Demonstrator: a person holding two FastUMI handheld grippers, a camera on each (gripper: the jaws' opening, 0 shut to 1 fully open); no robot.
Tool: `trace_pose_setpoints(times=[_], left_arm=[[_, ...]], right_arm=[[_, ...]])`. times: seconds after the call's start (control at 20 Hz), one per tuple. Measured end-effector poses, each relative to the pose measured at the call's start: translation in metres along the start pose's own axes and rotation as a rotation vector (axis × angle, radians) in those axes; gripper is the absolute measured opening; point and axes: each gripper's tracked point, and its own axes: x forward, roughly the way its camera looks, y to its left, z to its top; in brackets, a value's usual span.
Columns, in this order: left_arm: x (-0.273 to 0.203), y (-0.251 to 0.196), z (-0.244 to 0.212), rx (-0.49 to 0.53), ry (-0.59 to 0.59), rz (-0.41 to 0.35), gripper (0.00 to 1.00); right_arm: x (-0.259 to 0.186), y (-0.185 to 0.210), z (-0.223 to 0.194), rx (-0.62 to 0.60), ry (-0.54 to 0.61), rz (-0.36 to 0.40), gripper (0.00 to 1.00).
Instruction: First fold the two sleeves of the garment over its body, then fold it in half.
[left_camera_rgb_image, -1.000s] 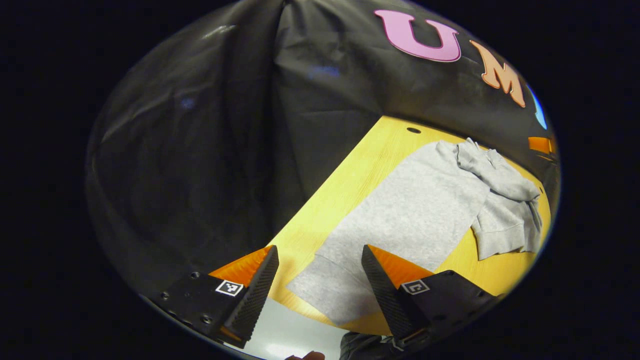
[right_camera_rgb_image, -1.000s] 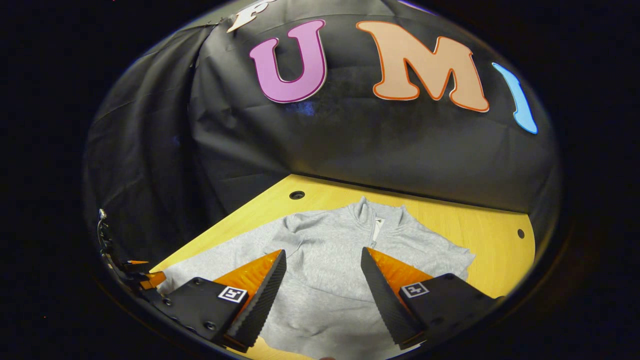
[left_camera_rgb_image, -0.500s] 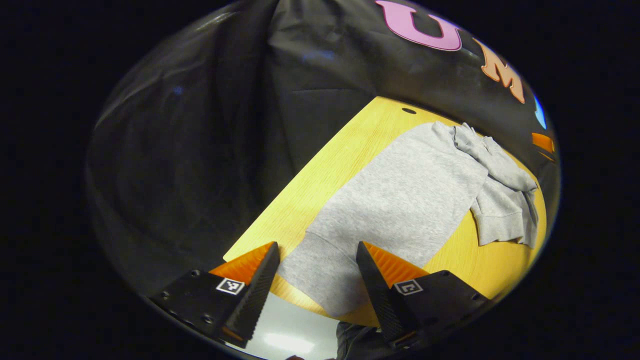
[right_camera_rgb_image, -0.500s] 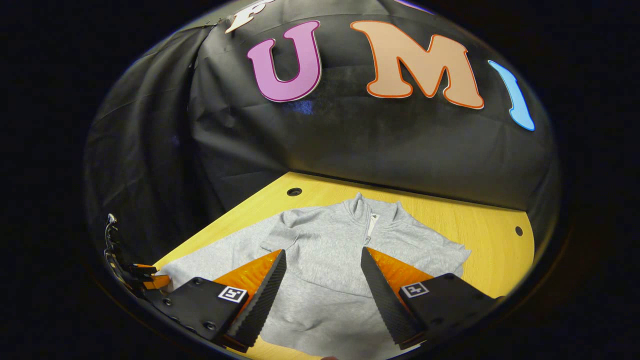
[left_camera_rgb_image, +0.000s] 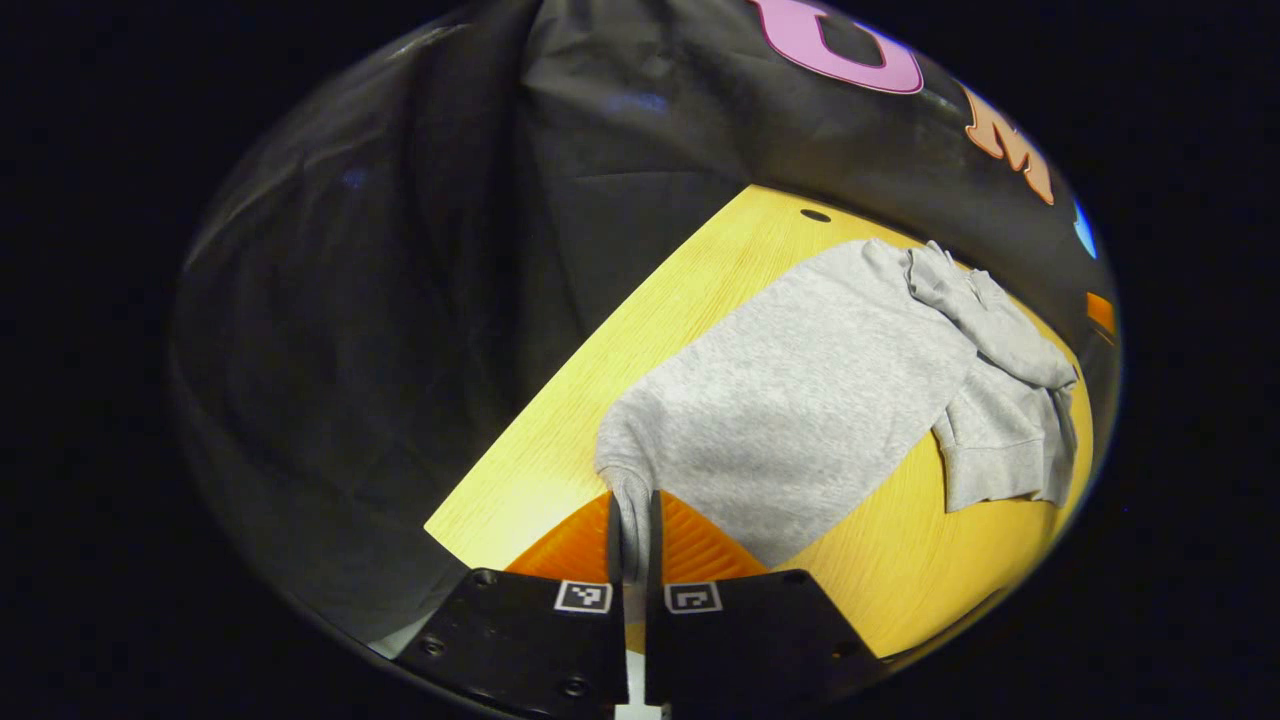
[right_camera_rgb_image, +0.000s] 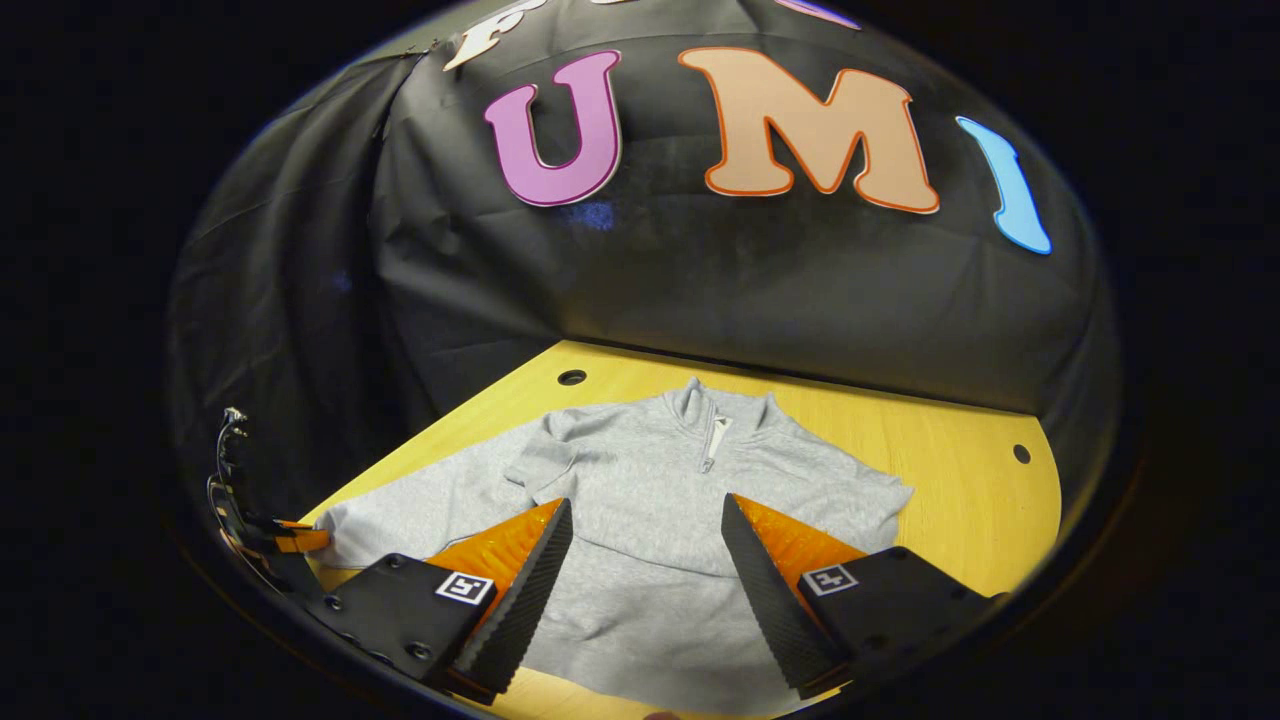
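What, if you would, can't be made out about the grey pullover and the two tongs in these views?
- Left gripper view: the cuff of the left sleeve is hidden inside the shut left tongs.
- Right gripper view: the pullover hem is cut off at the bottom edge and partly covered by the open right tongs.
- Right gripper view: the far right sleeve is too flattened to tell whether it is folded.

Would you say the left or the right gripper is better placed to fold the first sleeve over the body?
Left: the left gripper is shut on the sleeve cuff, while the right gripper hangs open above the garment's body.
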Motion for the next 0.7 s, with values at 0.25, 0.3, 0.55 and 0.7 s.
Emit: trace_pose_setpoints(times=[0.25,0.3,0.55,0.7], left_arm=[[-0.013,-0.005,0.047,-0.002,-0.075,0.004,0.00],[-0.016,-0.005,0.059,-0.009,-0.093,0.002,0.00],[-0.031,-0.017,0.127,-0.006,-0.195,-0.013,0.00],[-0.032,-0.033,0.159,0.019,-0.240,-0.036,0.00]], right_arm=[[-0.021,-0.023,-0.004,-0.003,-0.011,-0.039,0.96],[-0.025,-0.028,-0.005,-0.002,-0.010,-0.049,0.96],[-0.040,-0.046,-0.010,0.019,-0.023,-0.080,0.91],[-0.049,-0.055,-0.016,0.035,-0.024,-0.101,0.96]])
